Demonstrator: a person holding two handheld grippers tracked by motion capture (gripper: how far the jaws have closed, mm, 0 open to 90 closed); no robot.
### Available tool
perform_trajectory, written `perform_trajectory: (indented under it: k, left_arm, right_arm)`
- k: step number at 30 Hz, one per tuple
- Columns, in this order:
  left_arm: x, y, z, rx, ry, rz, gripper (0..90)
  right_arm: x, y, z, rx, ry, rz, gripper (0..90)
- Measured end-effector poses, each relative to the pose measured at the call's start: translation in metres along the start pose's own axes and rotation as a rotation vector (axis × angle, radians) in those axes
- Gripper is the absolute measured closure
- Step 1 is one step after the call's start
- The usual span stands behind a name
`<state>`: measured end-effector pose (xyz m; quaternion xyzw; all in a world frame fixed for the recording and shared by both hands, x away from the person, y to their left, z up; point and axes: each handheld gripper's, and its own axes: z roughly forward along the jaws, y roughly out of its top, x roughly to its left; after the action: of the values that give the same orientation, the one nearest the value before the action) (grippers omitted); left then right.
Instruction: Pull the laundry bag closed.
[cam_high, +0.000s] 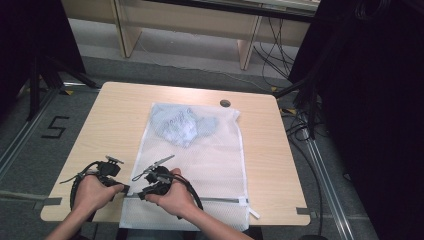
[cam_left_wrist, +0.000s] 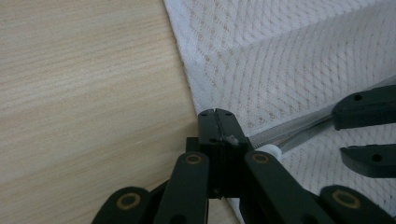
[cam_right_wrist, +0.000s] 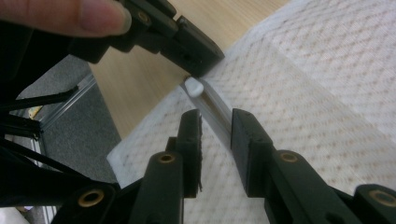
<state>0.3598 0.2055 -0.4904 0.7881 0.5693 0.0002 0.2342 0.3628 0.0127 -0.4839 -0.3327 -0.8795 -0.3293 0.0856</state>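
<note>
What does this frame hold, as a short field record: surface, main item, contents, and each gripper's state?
surface: wooden table
main item: white mesh laundry bag, zipper along its near edge
contents: pale blue garment at the far end
left gripper: shut on the bag's edge by the zipper's end
right gripper: open, jaws astride the zipper beside the white pull
</note>
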Motion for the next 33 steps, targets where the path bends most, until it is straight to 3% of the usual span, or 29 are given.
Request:
perform_trajectory:
  k: [9, 15, 22, 23, 26, 27, 33]
  left_arm:
    - [0.000, -0.001, 0.000, -0.007, -0.009, -0.008, 89.7]
    - [0.002, -0.001, 0.000, -0.004, -0.011, -0.005, 89.7]
    - [0.002, -0.001, 0.001, -0.013, -0.015, -0.016, 89.7]
    - [0.002, -0.001, 0.001, -0.013, -0.015, -0.017, 89.7]
    - [0.002, -0.001, 0.001, -0.012, -0.012, -0.017, 89.7]
    - [0.002, -0.001, 0.001, -0.010, -0.012, -0.015, 89.8]
    - [0.003, -0.001, 0.001, -0.014, -0.019, -0.022, 89.8]
  right_arm:
    - [0.001, 0.010, 0.013, -0.003, 0.016, -0.012, 74.0]
    - [0.001, 0.013, 0.021, 0.000, 0.013, 0.013, 73.6]
    - [0.000, 0.013, 0.026, -0.016, 0.028, 0.012, 73.6]
    - [0.001, 0.013, 0.026, -0.004, 0.034, 0.033, 73.7]
    - [0.002, 0.014, 0.028, -0.015, 0.055, 0.025, 73.6]
    - [0.002, 0.015, 0.028, -0.022, 0.037, 0.012, 73.7]
    - [0.004, 0.016, 0.029, -0.020, 0.028, 0.012, 77.0]
